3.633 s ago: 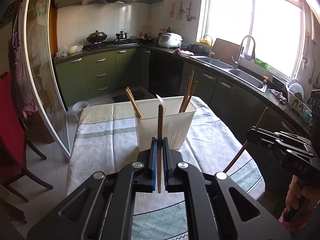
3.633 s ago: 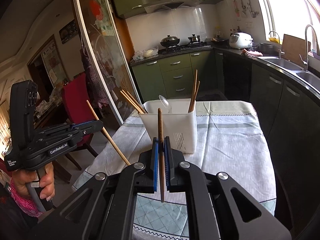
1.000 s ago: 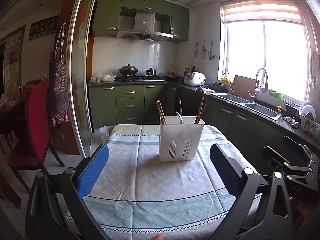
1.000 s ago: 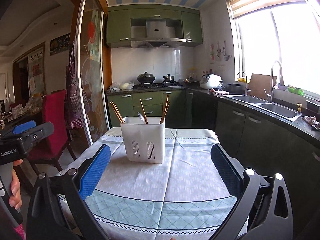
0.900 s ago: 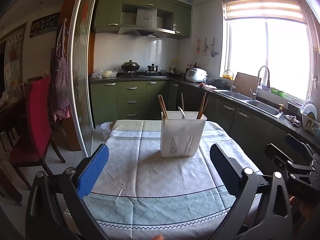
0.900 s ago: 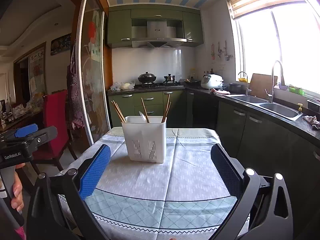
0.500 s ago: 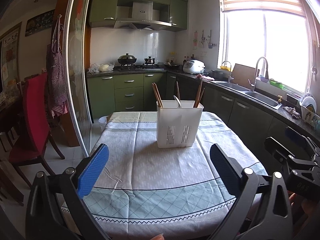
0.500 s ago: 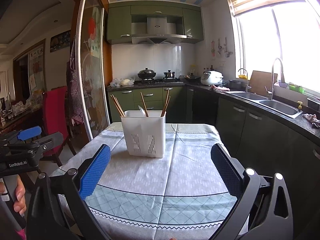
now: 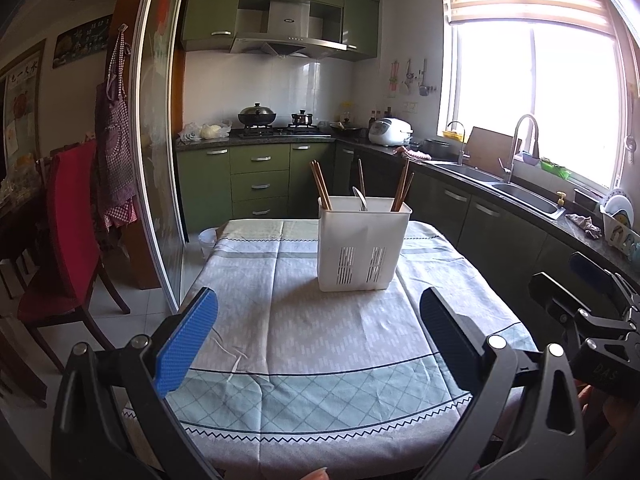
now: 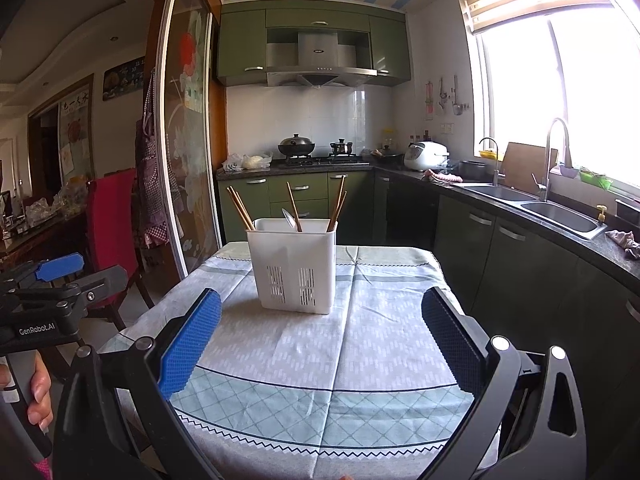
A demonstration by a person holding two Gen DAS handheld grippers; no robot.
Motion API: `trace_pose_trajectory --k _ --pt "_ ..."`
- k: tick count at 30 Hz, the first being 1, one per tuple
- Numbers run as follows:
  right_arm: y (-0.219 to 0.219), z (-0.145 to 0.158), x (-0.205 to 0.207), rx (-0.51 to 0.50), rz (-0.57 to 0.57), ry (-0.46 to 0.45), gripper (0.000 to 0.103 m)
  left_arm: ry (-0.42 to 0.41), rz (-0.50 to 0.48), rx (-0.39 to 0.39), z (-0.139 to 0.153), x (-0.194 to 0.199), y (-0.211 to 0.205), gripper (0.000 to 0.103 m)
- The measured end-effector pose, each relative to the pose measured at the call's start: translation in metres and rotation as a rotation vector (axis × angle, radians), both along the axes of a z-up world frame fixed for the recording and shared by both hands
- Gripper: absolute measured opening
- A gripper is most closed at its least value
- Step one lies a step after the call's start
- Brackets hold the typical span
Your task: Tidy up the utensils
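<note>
A white slotted utensil holder (image 9: 363,246) (image 10: 294,266) stands upright on the clothed table. Several brown chopsticks (image 9: 321,185) (image 10: 240,206) and a spoon (image 9: 361,199) (image 10: 289,217) stick out of its top. My left gripper (image 9: 318,334) hangs open near the table's front edge, well short of the holder, nothing between its blue pads. My right gripper (image 10: 320,336) is open too and holds nothing, at a like distance. Each gripper also shows in the other's view: the right gripper (image 9: 588,300) at the right edge, the left gripper (image 10: 60,276) at the left edge.
The table (image 9: 320,344) wears a grey and pale green cloth. A red chair (image 9: 68,224) and a glass sliding door (image 9: 156,168) stand to the left. Green cabinets, a stove and a sink counter (image 9: 520,196) run along the back and right. A hand (image 10: 38,388) grips the left handle.
Both grippers were shut on chopsticks 3.6 s ago; they now stand open and pulled back from the holder. Over the last second the views have shifted only slightly.
</note>
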State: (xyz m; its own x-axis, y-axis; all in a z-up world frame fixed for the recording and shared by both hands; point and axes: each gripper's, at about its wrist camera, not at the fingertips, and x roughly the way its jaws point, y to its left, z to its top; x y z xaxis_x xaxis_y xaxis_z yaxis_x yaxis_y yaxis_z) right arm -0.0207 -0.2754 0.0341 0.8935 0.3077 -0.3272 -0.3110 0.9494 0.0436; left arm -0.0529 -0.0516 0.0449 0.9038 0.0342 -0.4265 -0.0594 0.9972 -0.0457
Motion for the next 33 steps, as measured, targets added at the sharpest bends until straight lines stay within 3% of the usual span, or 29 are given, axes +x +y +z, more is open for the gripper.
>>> trace_pose_trajectory --k 33 --pt "0.0002 -0.0037 0.0018 0.004 0.012 0.011 0.099 -0.011 -0.018 0.028 -0.0034 -0.0010 -0.0061 0.096"
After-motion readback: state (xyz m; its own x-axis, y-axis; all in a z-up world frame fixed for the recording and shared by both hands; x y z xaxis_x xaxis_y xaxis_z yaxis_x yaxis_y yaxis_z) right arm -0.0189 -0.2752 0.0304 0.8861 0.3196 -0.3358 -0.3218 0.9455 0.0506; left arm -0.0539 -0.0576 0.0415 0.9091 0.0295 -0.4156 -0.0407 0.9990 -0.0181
